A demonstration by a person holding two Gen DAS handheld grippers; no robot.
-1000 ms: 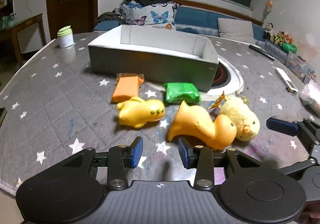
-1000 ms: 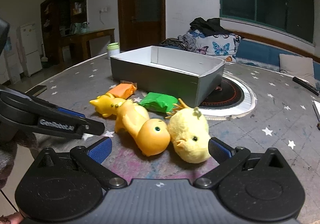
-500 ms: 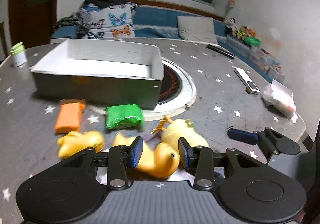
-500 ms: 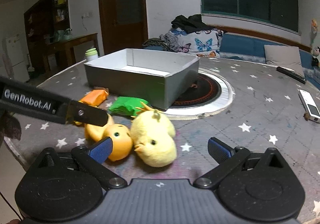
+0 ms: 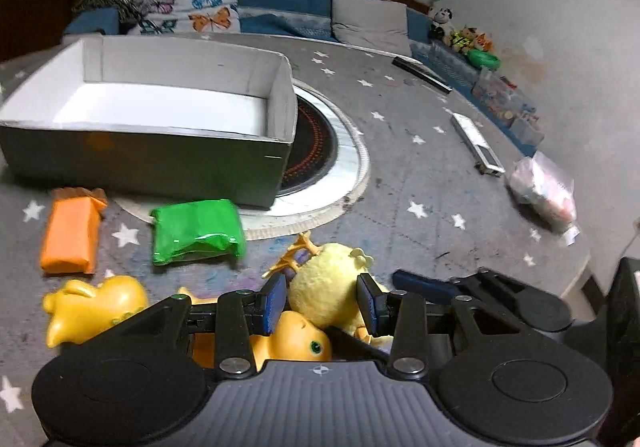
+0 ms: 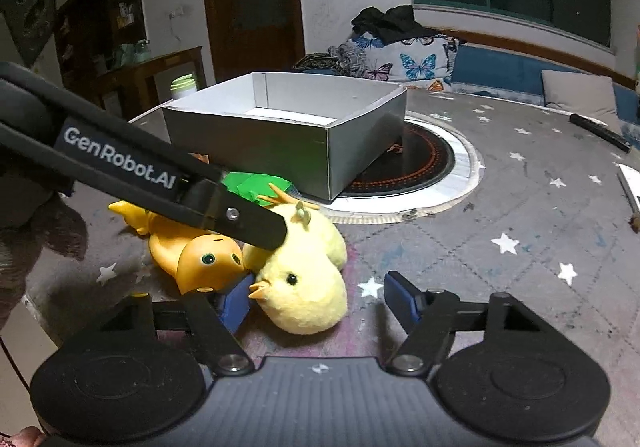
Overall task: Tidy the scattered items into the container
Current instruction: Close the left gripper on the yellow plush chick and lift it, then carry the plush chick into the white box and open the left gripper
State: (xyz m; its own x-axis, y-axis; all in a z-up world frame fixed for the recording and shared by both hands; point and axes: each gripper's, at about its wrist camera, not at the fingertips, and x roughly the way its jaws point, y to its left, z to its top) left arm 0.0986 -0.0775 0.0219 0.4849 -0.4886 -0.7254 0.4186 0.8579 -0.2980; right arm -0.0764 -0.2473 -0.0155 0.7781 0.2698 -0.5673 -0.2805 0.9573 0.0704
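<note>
A yellow plush chick [image 5: 324, 287] [image 6: 304, 287] lies on the star-patterned table against an orange rubber duck [image 5: 296, 339] [image 6: 200, 259]. My left gripper [image 5: 322, 303] stands open astride the chick's body; in the right wrist view its finger [image 6: 248, 223] lies over the chick. My right gripper [image 6: 320, 301] is closing with the chick's head between its jaws; its left pad is at the beak, its right pad still apart. A yellow toy [image 5: 96, 307], a green packet [image 5: 196, 231] and an orange packet [image 5: 70, 239] lie before the grey box [image 5: 160, 163] [image 6: 248, 151], which holds nothing.
The box rests partly on a round black hob plate [image 5: 320, 151] set in the table. A green-lidded jar [image 6: 183, 84] stands behind the box. A white remote [image 5: 476, 145], a black bar [image 5: 422, 75] and a plastic bag [image 5: 544, 191] lie near the right table edge.
My left gripper swung right, from in front of the orange duck to around the chick. My right gripper came closer to the chick and its jaws narrowed.
</note>
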